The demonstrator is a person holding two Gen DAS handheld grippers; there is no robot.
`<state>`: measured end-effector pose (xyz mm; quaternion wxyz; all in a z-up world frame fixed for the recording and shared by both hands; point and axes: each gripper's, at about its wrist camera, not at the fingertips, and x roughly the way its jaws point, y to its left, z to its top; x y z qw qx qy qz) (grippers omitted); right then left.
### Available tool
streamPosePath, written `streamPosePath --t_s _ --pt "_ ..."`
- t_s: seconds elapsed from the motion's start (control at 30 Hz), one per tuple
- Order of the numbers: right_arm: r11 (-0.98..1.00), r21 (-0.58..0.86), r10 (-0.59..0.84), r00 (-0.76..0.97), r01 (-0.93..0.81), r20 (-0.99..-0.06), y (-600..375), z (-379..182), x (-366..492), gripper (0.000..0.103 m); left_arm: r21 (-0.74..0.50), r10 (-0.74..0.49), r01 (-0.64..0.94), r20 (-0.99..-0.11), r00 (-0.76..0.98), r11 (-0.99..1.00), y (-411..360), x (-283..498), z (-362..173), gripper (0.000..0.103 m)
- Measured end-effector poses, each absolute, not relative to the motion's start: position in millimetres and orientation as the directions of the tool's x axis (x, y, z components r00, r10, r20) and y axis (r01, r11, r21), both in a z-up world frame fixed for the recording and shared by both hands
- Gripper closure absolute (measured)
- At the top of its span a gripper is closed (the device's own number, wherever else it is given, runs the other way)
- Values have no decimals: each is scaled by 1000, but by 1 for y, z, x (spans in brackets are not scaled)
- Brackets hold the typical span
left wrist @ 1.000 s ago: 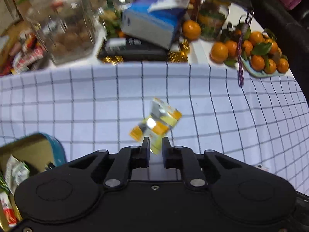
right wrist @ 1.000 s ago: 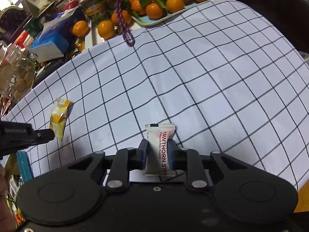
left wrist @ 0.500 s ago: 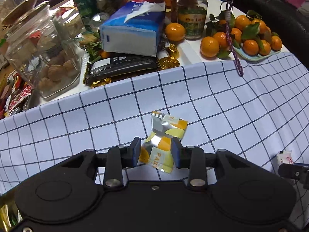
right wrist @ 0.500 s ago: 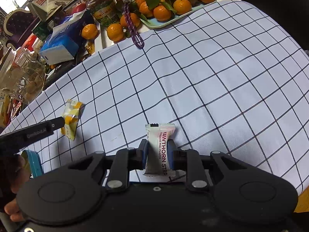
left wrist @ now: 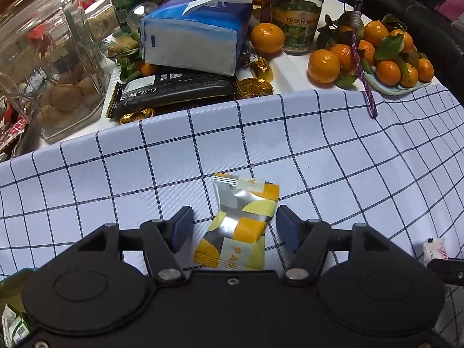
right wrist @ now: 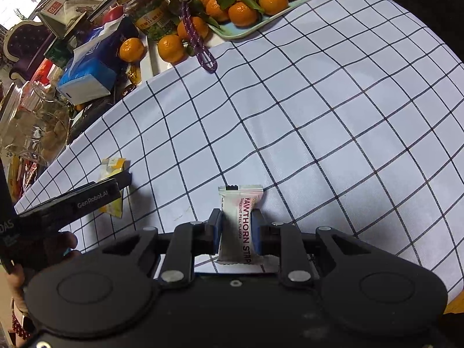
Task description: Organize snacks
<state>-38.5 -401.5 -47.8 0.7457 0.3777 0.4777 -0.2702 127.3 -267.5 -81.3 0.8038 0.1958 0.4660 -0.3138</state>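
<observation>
A: How are the two grippers set, and where are the snacks?

B: The left gripper (left wrist: 233, 230) is spread wide. The yellow and silver snack packet (left wrist: 239, 226) is seen lying flat on the checked tablecloth (left wrist: 333, 156), between the fingers, and neither pad is touching it, so nothing is held. The right gripper (right wrist: 237, 233) is closed on the hawthorn strip packet (right wrist: 239, 226), which is pinched near its middle with the upper end standing clear above the pads.

A: What could go wrong with the left side?

B: The packet is judged to be thin, crinkled and slippery. It sits closer to the right finger than the left, so it could be pushed sideways across the cloth before it is clamped. If the pads are closed too high, only the foil edge might be caught and the packet could be dropped in transit. The cloth itself could also be pinched and dragged if the fingers are pressed down too hard.

A: And the right side?

B: The strip could be twisted or slid out if the hold is loosened in transit. The two grippers are near each other, and a collision is possible if both are moved inward together.

A: Where are the snacks meant to go?

B: That cannot be told with certainty. A container edge (left wrist: 11, 278) is partly shown at the lower left of the left wrist view, with a wrapped snack (left wrist: 13, 323) just below it.
</observation>
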Motion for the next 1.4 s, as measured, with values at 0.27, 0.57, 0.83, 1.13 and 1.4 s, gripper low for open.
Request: streamPosePath --t_s 0.27,0.57,0.83,1.13,1.4 --pt "583 300 -46 399 755 -916 -399 -47 -37 80 0 -316 670 -882 350 742 -275 125 -78 58" --pt "604 284 -81 412 745 -908 -398 -38 -41 80 -91 -329 609 -898 291 788 -266 119 -60 61" --pt "601 256 -138 414 757 -900 -401 -30 -47 80 -21 -279 554 -880 386 832 -234 100 -2 61" --pt "633 255 -156 443 731 -883 -385 -28 -40 80 108 -143 428 -847 513 897 -139 76 36 61" --pt "691 246 -186 496 680 -848 -354 -24 -25 80 125 -48 271 -832 553 955 -54 79 46 61"
